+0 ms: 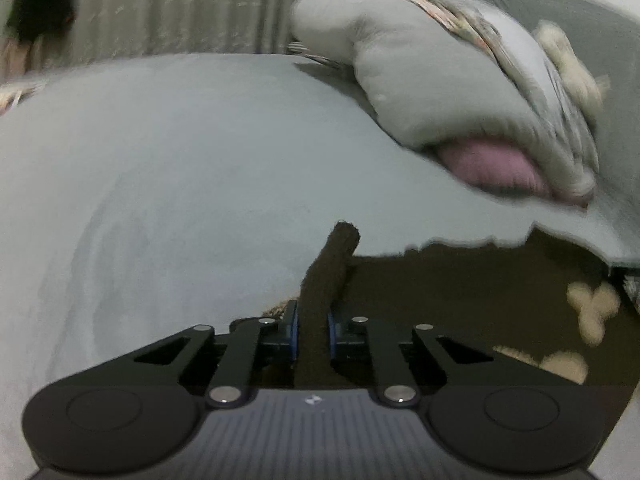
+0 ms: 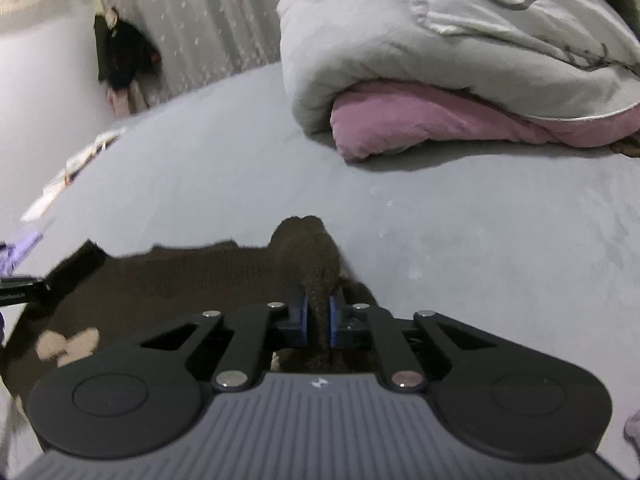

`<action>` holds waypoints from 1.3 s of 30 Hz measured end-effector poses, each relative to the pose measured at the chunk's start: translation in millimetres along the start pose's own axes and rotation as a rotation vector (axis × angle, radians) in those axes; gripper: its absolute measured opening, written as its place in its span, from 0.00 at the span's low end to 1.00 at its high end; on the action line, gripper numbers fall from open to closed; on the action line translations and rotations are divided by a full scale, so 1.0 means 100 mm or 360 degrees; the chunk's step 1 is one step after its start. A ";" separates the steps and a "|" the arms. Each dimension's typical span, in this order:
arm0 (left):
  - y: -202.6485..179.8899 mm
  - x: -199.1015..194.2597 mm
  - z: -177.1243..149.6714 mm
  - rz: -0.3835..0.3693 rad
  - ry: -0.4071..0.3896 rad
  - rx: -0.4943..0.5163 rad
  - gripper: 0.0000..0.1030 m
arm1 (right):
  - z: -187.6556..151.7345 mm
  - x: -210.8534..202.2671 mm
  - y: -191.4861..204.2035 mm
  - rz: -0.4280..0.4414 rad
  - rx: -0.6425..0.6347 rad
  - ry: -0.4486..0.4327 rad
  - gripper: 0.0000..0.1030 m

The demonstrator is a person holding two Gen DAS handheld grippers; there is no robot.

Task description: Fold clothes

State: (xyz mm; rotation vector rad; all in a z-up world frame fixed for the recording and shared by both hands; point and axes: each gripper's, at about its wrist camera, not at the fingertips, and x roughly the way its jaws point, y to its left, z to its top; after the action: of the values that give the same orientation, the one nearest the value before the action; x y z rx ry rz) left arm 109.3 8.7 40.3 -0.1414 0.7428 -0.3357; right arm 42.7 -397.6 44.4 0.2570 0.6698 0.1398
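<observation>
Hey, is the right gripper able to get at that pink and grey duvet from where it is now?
Probably not yet. The right gripper is shut on the brown garment, so it is occupied. The path itself looks free: only bare grey bedsheet lies between it and the duvet.

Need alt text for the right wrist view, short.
The right gripper is shut on a bunched fold of a dark brown garment that lies on a grey bed. Behind it, a folded grey and pink duvet is heaped at the far side, with pale curtains beyond.
</observation>
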 end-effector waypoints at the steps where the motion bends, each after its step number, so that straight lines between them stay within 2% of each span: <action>1: 0.02 0.00 0.01 0.0000 -0.0001 -0.0015 0.12 | 0.01 -0.03 0.01 -0.0001 0.0004 -0.0016 0.10; 6: 0.16 0.07 0.03 0.0010 0.0009 -0.0196 0.12 | 0.07 -0.01 0.05 -0.0024 0.0014 -0.0055 0.10; 10: 0.21 0.08 0.06 0.0043 0.0005 -0.0246 0.12 | 0.08 0.03 0.06 -0.0044 0.0045 -0.0091 0.10; 12: 0.17 -0.05 0.13 0.0104 -0.0094 -0.0191 0.10 | 0.10 -0.01 0.08 -0.0046 0.0040 -0.0130 0.09; 16: 0.26 -0.16 0.22 0.0191 -0.0186 -0.0208 0.09 | 0.21 -0.04 0.11 -0.0067 -0.0004 -0.0152 0.09; 18: 0.33 -0.12 0.19 0.0136 -0.0108 -0.0259 0.09 | 0.20 0.13 0.11 -0.0139 -0.0036 -0.0034 0.09; 21: 0.34 -0.21 0.12 0.0121 -0.0119 -0.0255 0.09 | 0.10 0.42 0.07 -0.0279 -0.0097 0.0152 0.10; 22: 0.32 -0.24 0.11 0.0110 -0.0126 -0.0249 0.09 | 0.08 0.44 0.06 -0.0283 -0.0093 0.0155 0.10; 25: 0.08 -0.49 0.11 -0.0064 -0.0224 -0.0107 0.10 | 0.10 0.46 0.12 -0.0314 -0.0138 0.0162 0.11; 27: -0.15 -0.62 0.11 -0.0150 -0.0277 -0.0012 0.13 | 0.12 0.47 0.17 -0.0352 -0.0199 0.0170 0.18; 28: -0.27 -0.63 0.10 -0.0163 -0.0272 0.0030 0.24 | 0.13 0.45 0.20 -0.0382 -0.0236 0.0164 0.33; 29: -0.39 -0.65 0.08 -0.0175 -0.0265 0.0073 0.30 | 0.16 0.34 0.27 -0.0442 -0.0278 0.0083 0.45; 30: -0.56 -0.63 0.04 -0.0164 -0.0237 0.0127 0.34 | 0.20 0.23 0.34 -0.0495 -0.0317 0.0002 0.49; 32: -0.72 -0.56 -0.06 -0.0156 -0.0190 0.0197 0.34 | 0.21 -0.02 0.51 -0.0481 -0.0339 -0.0159 0.51; 34: -0.78 -0.49 -0.12 -0.0129 -0.0148 0.0222 0.34 | 0.17 -0.17 0.69 -0.0361 -0.0439 -0.0210 0.51; 36: -0.75 -0.26 -0.22 0.0064 0.0028 0.0167 0.34 | 0.08 -0.20 0.85 -0.0312 -0.0575 -0.0211 0.52; 38: -0.61 -0.06 -0.28 0.0214 0.0123 0.0109 0.25 | -0.02 -0.07 0.88 -0.0264 -0.0620 -0.0117 0.52; 39: -0.53 0.01 -0.32 0.0241 0.0141 0.0105 0.16 | -0.07 0.01 0.89 -0.0250 -0.0639 -0.0061 0.52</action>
State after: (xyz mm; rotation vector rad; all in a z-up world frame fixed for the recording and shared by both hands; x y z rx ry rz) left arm 75.0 -41.8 29.9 -0.0079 0.8241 -0.2225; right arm 35.5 -311.1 63.5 -0.1779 0.6068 0.1155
